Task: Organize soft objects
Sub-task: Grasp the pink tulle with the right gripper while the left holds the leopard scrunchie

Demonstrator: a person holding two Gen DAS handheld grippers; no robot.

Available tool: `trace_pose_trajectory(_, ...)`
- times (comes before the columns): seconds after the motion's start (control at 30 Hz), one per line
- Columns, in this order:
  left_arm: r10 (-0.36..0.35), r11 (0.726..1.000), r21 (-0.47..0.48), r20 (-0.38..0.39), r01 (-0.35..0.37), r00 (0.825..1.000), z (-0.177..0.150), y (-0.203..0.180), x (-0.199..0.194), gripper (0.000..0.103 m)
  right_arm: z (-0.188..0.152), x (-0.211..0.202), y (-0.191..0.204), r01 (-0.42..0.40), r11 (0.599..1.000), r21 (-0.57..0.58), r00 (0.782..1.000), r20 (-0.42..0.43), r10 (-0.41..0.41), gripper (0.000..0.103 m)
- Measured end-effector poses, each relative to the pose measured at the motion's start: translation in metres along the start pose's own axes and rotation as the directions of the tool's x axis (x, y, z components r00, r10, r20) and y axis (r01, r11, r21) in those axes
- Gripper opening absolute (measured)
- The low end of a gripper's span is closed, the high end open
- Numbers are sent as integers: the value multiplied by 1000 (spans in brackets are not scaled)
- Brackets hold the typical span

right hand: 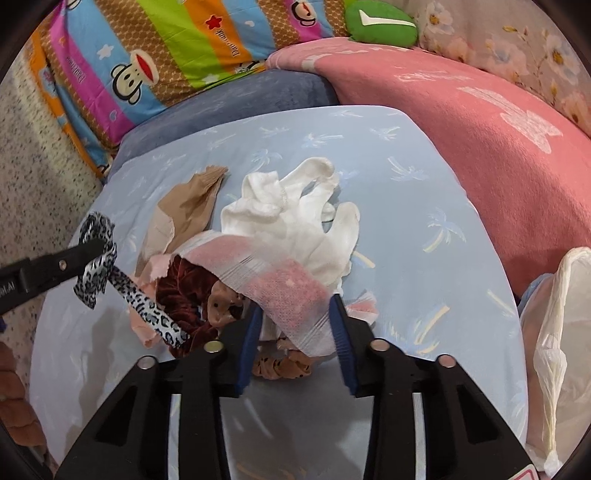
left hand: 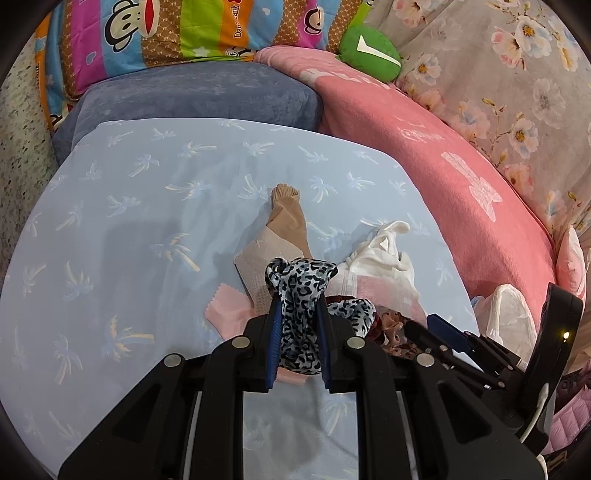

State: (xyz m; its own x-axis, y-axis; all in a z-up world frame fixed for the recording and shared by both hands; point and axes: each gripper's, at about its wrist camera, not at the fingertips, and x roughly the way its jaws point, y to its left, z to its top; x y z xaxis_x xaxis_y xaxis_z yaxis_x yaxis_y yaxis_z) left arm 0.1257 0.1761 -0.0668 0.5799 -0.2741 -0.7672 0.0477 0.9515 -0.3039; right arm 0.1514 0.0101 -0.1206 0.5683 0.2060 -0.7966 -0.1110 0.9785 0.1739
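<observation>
My left gripper [left hand: 298, 306] is shut on a black-and-grey leopard-print fabric strip [left hand: 300, 284]. In the right wrist view that strip [right hand: 136, 291] runs taut from the left gripper [right hand: 94, 245] down into a pile of soft items. My right gripper [right hand: 295, 314] is closed around a pink-and-white cloth [right hand: 280, 284] whose edges touch both pads. In the pile are white socks [right hand: 303, 210], a beige stocking [right hand: 188, 203], a dark red velvet scrunchie [right hand: 184, 288] and a brown spotted scrunchie [right hand: 280, 365]. The right gripper [left hand: 415, 326] shows beside the pile in the left wrist view.
Everything lies on a light-blue palm-print sheet [left hand: 129, 221]. A pink blanket [left hand: 461, 155] borders it on the right, a blue-grey cushion [left hand: 203, 96] and a striped monkey pillow [left hand: 166, 29] behind. A white plastic bag [right hand: 554, 314] sits at the right edge. A green plush [left hand: 369, 51] lies far back.
</observation>
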Motion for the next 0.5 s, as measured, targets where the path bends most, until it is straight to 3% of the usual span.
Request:
trace_pose_trajectory(0.07,-1,1000,0,2,1,1000,0,-1,-1,17,2,-4,-2,-11,1000,13,1000,11,11,10)
trace_pose_trajectory(0.3,-10,1000,20,28,10,1000,5,-13,-11,17,13,-39,0,-49,998,43,994,96,45,8)
trace_pose_trajectory(0.5,-24,998,51,56,21,998,8,-29,-25,17,26,-85,-2,-63,996,64,977,207,49,8)
